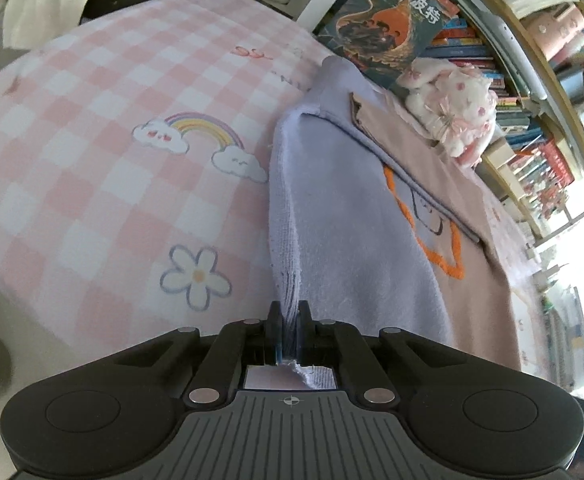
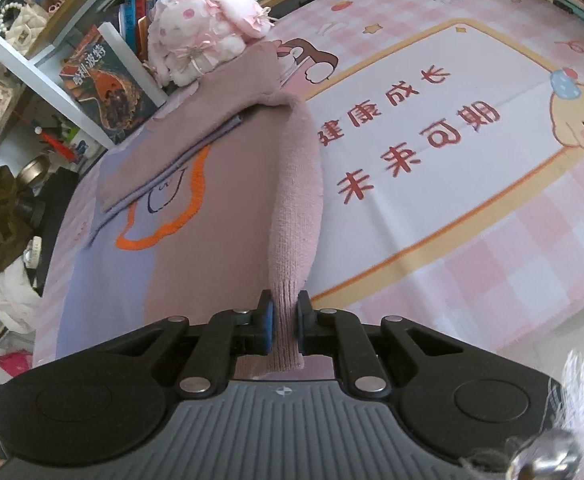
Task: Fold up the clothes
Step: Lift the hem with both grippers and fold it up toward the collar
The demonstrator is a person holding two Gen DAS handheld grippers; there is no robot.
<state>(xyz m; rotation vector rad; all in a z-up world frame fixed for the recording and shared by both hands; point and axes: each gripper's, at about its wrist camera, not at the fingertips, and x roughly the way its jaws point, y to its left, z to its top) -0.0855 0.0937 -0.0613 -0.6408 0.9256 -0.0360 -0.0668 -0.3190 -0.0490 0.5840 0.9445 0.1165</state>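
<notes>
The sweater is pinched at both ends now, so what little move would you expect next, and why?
Probably a lift of both edges up and forward, to fold the near part over the rest. The left gripper is shut on the lilac hem of the sweater, the right gripper on its pink ribbed edge, and the folded sleeves already lie across the body on the bedsheet.
</notes>
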